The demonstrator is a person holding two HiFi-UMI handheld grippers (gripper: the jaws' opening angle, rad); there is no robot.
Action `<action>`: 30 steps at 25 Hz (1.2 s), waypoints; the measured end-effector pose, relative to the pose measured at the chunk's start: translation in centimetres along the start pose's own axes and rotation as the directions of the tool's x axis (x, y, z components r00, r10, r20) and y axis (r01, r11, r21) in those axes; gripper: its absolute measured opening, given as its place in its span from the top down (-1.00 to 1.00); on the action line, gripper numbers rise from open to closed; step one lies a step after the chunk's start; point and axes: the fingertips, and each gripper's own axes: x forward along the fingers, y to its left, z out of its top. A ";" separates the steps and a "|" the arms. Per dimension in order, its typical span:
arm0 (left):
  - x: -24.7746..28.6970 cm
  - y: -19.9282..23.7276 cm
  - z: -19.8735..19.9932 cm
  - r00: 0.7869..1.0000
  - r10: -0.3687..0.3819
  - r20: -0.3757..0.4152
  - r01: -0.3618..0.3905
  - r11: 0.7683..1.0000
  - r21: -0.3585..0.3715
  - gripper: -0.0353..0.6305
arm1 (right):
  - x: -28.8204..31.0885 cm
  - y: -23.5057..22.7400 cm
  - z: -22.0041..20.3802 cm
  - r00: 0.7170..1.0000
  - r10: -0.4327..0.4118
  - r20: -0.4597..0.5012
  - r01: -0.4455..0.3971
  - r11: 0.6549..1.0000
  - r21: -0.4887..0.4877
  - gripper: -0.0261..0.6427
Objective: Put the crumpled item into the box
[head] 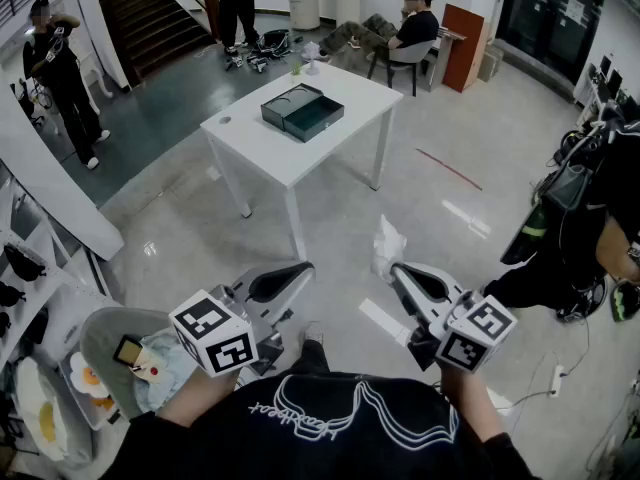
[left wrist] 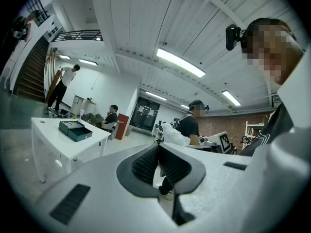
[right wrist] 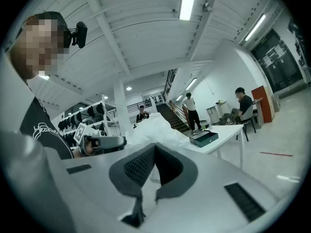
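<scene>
A white crumpled item sticks up from the tips of my right gripper, which is shut on it above the floor. In the right gripper view the same crumpled item bulges just past the closed jaws. My left gripper is held beside it, shut, with nothing between its pads. The dark open box with its lid lies on a white table some way ahead, and the box shows small in the right gripper view too.
One person sits on a chair behind the table; others stand by the stairs, at the left and at the right. Shelves with crockery are at my left. A cable lies on the floor at right.
</scene>
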 end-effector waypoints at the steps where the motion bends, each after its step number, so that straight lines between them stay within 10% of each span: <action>1: 0.1 0.3 0.0 1.000 0.003 0.002 -0.003 1.000 -0.003 0.88 | 0.1 -0.3 0.0 1.000 -0.002 0.001 0.002 1.000 0.001 0.92; 16: 4.5 7.3 0.9 1.000 -0.001 0.010 0.002 1.000 -0.030 0.88 | 5.2 -6.4 0.8 0.998 -0.062 -0.008 0.062 0.998 -0.008 0.92; 30: 15.8 24.7 5.7 1.000 0.011 -0.011 -0.012 0.996 -0.083 0.88 | 19.6 -20.9 5.0 0.993 -0.086 -0.076 0.085 0.996 -0.010 0.91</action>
